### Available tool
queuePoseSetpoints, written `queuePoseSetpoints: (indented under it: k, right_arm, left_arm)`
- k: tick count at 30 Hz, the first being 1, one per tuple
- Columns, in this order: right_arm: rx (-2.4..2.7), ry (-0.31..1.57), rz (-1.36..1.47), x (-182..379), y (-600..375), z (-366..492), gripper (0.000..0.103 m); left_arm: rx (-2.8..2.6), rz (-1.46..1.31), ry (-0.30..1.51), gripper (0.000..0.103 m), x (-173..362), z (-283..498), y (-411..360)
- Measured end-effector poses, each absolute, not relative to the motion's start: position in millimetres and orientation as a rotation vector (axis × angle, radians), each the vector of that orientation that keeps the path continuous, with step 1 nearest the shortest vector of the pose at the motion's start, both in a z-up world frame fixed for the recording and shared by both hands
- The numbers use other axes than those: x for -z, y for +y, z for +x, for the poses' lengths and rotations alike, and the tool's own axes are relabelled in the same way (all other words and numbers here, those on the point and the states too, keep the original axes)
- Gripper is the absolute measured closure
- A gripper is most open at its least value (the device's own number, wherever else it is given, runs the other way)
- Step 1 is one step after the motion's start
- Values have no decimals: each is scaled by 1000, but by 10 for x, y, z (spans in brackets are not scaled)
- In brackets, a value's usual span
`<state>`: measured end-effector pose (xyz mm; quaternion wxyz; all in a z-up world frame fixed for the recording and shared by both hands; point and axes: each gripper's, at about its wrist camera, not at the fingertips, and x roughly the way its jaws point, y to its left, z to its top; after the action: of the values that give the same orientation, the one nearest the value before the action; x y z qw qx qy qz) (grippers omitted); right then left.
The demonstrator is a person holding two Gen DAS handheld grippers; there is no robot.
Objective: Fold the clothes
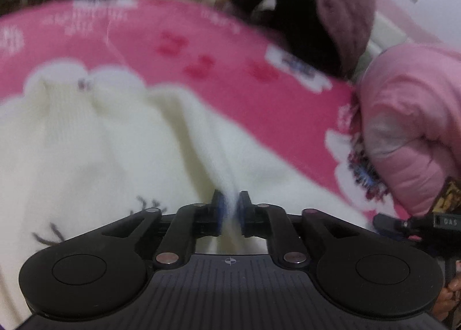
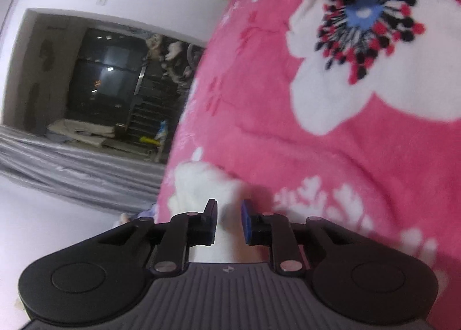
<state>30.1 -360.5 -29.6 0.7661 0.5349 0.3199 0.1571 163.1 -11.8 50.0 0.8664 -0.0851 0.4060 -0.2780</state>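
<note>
Pink flowered blanket [image 1: 201, 50] covers the bed, and the white knit garment [image 1: 86, 142] lies spread on it. Soft, light, stretchy stuff, best pinched at an edge. Its length seems to run away from the left gripper [image 1: 229, 211], fingers clenched on a ridge. Right gripper [image 2: 229, 220] fingers clamp white fabric too.

A big pink blanket [image 1: 219, 50] with white flowers covers the bed. A soft white sweater [image 1: 95, 139] lies on it. Near the right edge sits a pile of pink and dark clothes [image 1: 409, 116].
</note>
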Motion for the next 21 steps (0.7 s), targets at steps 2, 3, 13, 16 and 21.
queuePoseSetpoints:
  k: [2, 3, 13, 16, 21]
  right_arm:
    - [-387, 672, 1183, 271, -3596, 297, 64]
    - [-410, 659, 1212, 277, -3600, 313, 60]
    - [-632, 646, 1201, 10, -3423, 557, 16]
    - [-688, 647, 1188, -53, -3367, 570, 11]
    - [-799, 573, 1257, -125, -3435, 515, 11]
  left_arm:
    - [583, -201, 804, 84, -648, 1492, -77]
    - [623, -210, 795, 83, -704, 1416, -80]
    - [906, -195, 994, 69, -516, 844, -905]
    - [832, -227, 1004, 72, -453, 827, -945]
    - [685, -256, 1016, 101, -412, 855, -852]
